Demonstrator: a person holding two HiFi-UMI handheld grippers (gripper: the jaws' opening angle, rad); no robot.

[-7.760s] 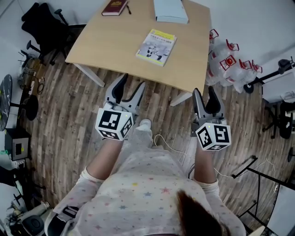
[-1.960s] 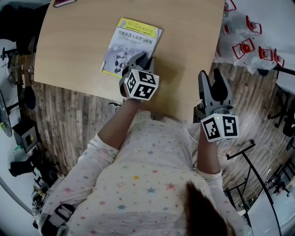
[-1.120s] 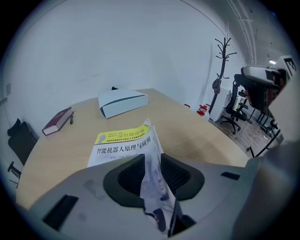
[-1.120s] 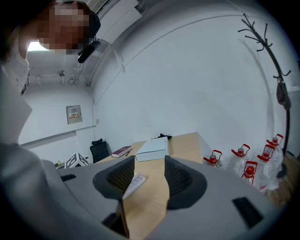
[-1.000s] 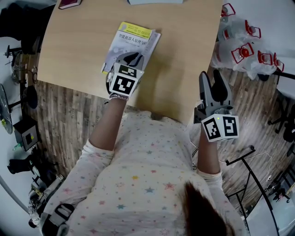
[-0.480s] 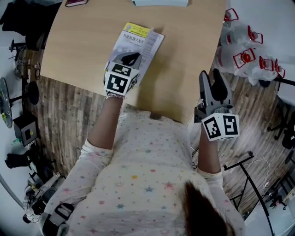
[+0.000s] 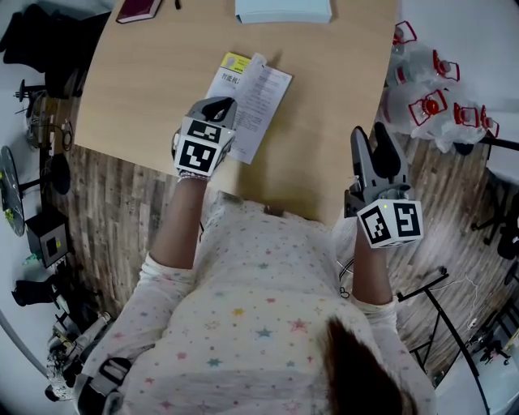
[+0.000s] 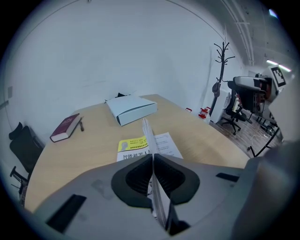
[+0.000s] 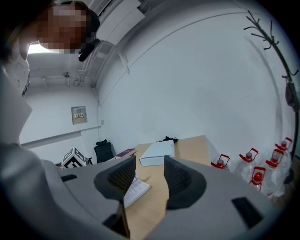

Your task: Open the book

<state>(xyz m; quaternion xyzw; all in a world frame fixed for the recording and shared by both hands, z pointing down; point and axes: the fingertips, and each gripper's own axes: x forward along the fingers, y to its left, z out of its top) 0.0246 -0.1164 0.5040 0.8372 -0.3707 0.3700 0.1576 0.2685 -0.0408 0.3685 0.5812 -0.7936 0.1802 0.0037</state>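
The book (image 7: 258, 96) lies on the wooden table (image 7: 146, 89) with its yellow and grey cover lifted. A white printed page shows underneath. My left gripper (image 7: 217, 108) is shut on the cover's free edge, near the book's front left. In the left gripper view the thin cover (image 8: 151, 140) stands on edge, pinched between the dark pads (image 8: 136, 180), with the book (image 8: 166, 142) lying beyond. My right gripper (image 7: 369, 139) hangs open off the table's front right edge, nothing between its jaws. In the right gripper view the book (image 9: 137, 189) lies ahead and to the left.
A dark red book (image 7: 139, 10) and a pale blue box (image 7: 284, 10) lie at the table's far side. Water bottles with red handles (image 7: 430, 101) stand on the floor at the right. Chairs and gear crowd the left. A coat stand (image 8: 220, 70) is by the wall.
My left gripper closed on the cover's edge, then moved left and up with it. The cover has swung open and the white page now shows. The right gripper has hardly moved.
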